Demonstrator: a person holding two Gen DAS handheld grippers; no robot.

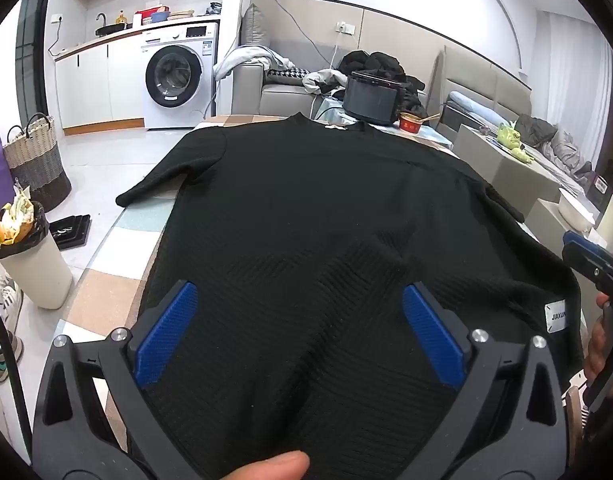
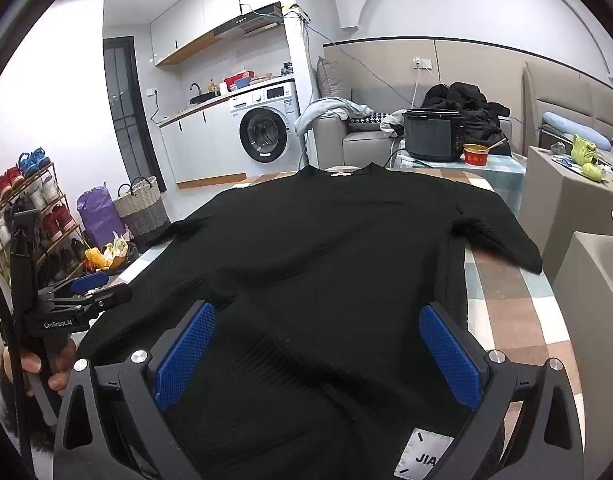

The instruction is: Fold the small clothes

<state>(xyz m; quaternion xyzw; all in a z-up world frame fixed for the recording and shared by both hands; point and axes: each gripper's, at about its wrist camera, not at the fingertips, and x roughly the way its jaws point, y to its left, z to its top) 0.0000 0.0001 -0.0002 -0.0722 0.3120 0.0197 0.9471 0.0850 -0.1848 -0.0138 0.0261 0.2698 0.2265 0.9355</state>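
A black ribbed sweater (image 1: 306, 200) lies spread flat on the checked tablecloth (image 1: 106, 292), collar at the far end and both sleeves out to the sides. My left gripper (image 1: 298, 292) hovers open over the near hem, its blue pads (image 1: 166, 332) wide apart with only flat fabric below them. My right gripper (image 2: 316, 310) stands open the same way over the sweater (image 2: 326, 240), just behind a white label (image 2: 422, 456) at the hem. Each gripper shows at the edge of the other's view: the right gripper (image 1: 590, 260) and the left gripper (image 2: 86, 292).
A black cooker (image 2: 434, 136) and a red bowl (image 2: 476, 155) stand at the table's far end. Left of the table are a full bin (image 1: 34, 264) and a woven basket (image 1: 36, 160). Grey cabinets (image 2: 566, 200) stand close on the right.
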